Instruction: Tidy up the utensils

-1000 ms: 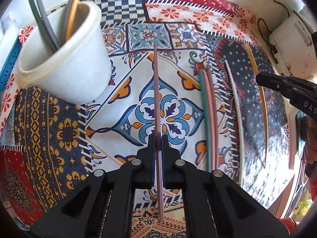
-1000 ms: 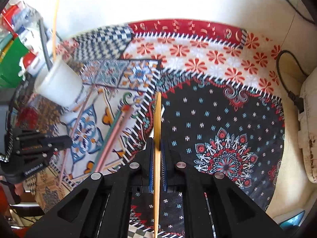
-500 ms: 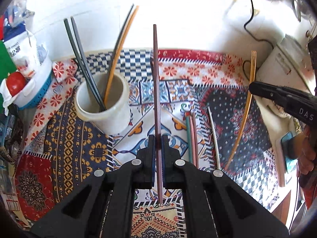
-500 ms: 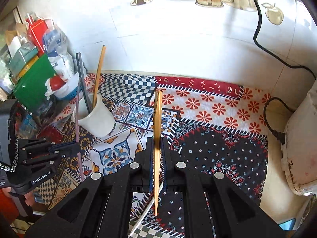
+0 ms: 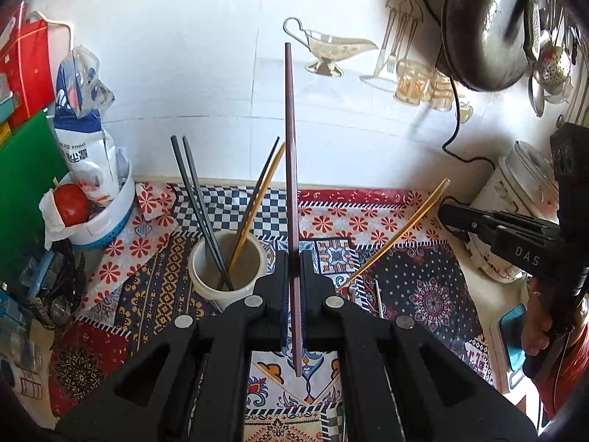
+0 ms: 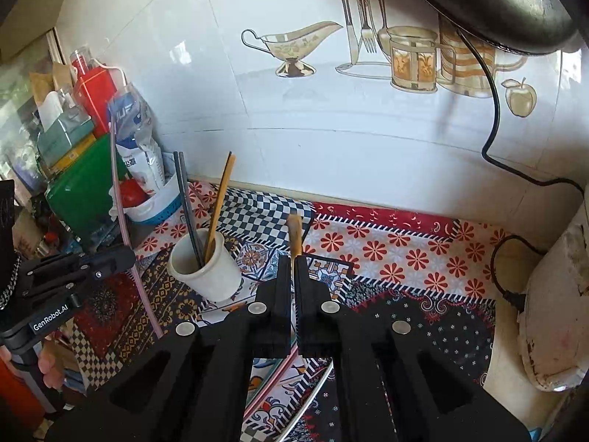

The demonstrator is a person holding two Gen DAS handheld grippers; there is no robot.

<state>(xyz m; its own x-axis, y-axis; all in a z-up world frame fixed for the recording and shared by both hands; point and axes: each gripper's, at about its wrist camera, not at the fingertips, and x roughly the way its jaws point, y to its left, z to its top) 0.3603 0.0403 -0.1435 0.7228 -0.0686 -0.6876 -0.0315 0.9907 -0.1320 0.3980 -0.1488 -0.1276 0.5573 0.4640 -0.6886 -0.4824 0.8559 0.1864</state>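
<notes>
We see the left gripper (image 5: 293,258) clamped on a maroon chopstick (image 5: 291,169), which stands upright between its jaws above the patterned cloth (image 5: 368,224) covering the counter. The right gripper (image 6: 293,261) is closed on a yellow chopstick (image 6: 294,230), its tip rising just past the fingers; in the left wrist view that stick slants out over the cloth's right side. A white cup (image 5: 224,258) sits toward the cloth's back left corner, holding two black chopsticks (image 5: 195,199) and a yellow-and-black pair (image 5: 257,199) that lean apart. More chopsticks (image 6: 272,383) lie flat on the cloth near its front edge, beneath the right gripper.
</notes>
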